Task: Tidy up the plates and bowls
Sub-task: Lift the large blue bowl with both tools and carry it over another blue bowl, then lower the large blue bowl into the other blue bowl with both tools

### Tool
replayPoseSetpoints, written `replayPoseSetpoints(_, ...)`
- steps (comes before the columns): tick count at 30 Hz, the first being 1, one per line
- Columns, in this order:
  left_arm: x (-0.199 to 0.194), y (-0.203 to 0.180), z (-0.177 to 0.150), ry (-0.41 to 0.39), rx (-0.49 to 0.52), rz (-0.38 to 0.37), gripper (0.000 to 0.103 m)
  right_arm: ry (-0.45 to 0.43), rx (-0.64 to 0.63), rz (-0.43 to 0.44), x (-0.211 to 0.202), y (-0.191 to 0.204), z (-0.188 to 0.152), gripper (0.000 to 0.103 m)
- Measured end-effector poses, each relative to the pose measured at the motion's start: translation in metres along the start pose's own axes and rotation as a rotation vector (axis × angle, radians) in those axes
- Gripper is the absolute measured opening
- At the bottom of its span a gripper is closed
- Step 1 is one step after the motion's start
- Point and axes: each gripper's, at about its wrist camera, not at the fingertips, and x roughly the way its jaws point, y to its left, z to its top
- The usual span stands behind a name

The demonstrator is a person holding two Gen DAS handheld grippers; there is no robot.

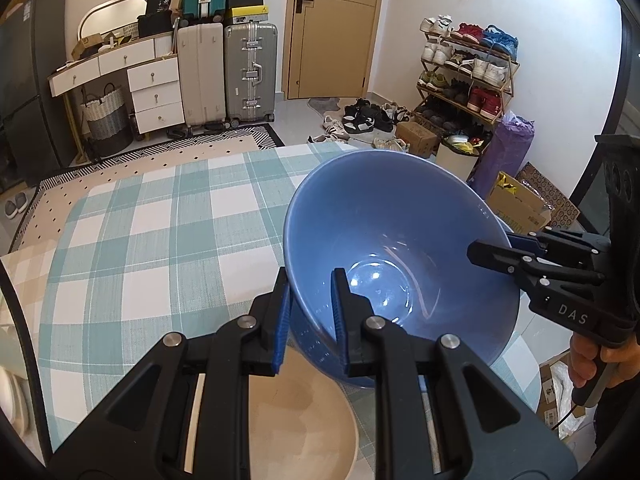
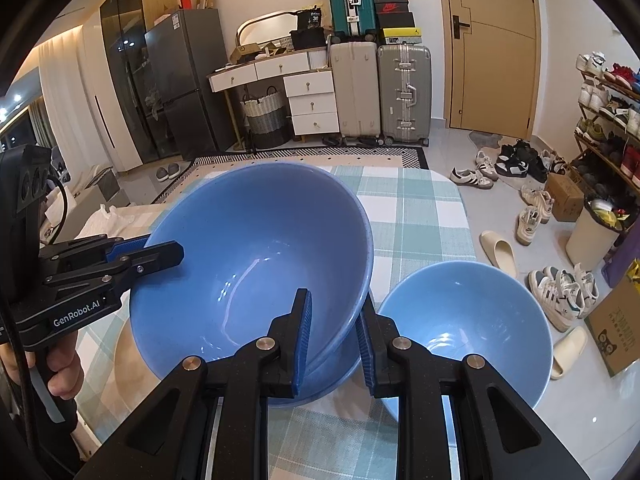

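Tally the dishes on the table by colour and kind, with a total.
Blue bowls: 2, the large bowl and the small bowl
beige plate: 1
Total: 3

I see even, bright indoor light, glare spots inside the large blue bowl (image 1: pixel 400 240), sharp focus, fisheye-bent dark corners.
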Motion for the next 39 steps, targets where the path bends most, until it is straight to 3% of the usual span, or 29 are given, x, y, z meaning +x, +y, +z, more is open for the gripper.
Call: replayPoseSetpoints(39, 0.072, 0.012, -0.034, 0.061, 0.044, 0.081, 0.015, 0.076, -0.072, -0.087, 0.049, 0.007, -0.032, 0.022)
